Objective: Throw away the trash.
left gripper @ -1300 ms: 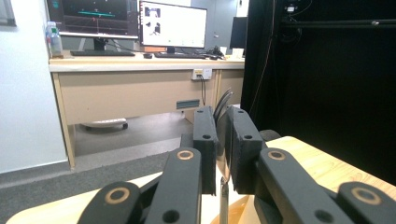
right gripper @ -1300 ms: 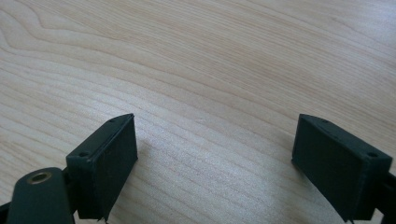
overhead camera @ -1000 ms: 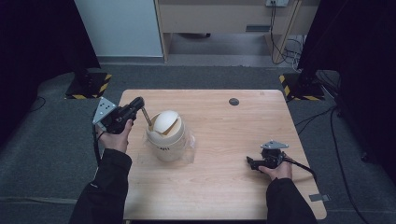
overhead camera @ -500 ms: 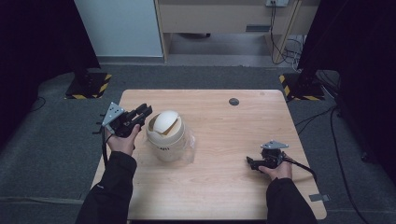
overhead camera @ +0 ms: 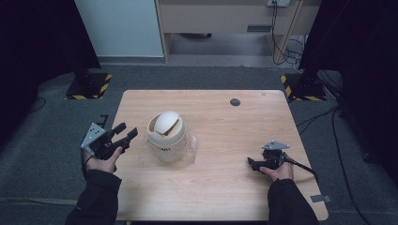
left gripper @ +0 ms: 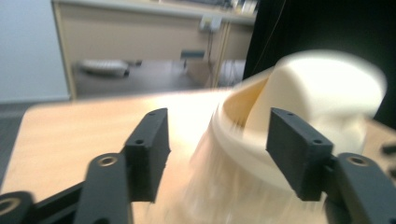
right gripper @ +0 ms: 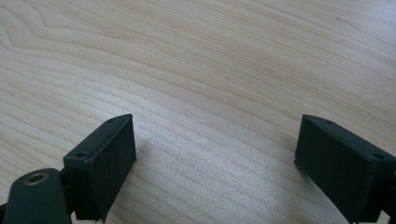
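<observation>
Pulled back from the cream swing-lid bin (overhead camera: pixel 166 136), the left gripper (overhead camera: pixel 123 136) now hangs off the table's (overhead camera: pixel 225 187) left edge, jaws apart and empty; a second ago it was up against the bin's rim. The bin stands just ahead of those jaws, its lid (overhead camera: pixel 165 123) tilted into the opening and a clear plastic liner (overhead camera: pixel 190 149) slack around its base. The right gripper (overhead camera: pixel 252 164) rests low on the wood, well apart from the bin, jaws wide with nothing between them. My guess: coming back in fast could knock the light bin over or snag the loose liner and drag it.
</observation>
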A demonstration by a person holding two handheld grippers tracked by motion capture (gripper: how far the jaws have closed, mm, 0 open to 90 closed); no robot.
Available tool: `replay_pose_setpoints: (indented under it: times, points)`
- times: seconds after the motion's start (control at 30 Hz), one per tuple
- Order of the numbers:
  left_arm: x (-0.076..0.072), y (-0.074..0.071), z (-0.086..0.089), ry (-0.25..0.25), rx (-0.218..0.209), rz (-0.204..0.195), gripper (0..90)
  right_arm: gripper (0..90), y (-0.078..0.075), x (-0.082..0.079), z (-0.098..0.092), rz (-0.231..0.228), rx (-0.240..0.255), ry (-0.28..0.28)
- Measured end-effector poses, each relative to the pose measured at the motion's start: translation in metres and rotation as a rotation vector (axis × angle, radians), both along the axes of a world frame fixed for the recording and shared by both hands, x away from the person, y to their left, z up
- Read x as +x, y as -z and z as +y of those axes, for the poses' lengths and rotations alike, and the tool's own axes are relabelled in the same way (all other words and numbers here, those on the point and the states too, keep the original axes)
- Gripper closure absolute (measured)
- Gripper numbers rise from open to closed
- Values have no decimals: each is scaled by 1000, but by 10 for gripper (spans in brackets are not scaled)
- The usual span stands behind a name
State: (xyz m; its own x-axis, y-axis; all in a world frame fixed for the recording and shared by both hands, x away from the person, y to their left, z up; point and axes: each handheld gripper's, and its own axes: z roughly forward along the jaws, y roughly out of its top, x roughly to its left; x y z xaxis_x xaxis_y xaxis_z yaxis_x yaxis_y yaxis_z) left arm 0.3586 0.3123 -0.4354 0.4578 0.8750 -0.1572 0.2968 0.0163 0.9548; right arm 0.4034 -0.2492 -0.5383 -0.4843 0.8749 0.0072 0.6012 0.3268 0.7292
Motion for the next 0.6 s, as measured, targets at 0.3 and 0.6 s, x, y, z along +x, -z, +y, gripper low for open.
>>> replay_pose_setpoints:
  times: [0.3, 0.6]
  points:
    - [1, 54, 16, -23, 136, 269, 247, 81, 0, 1, 1, 11, -4, -7]
    - [12, 84, 8, 23, 275, 439, 170, 22, 1, 3, 1, 27, -10, -3]
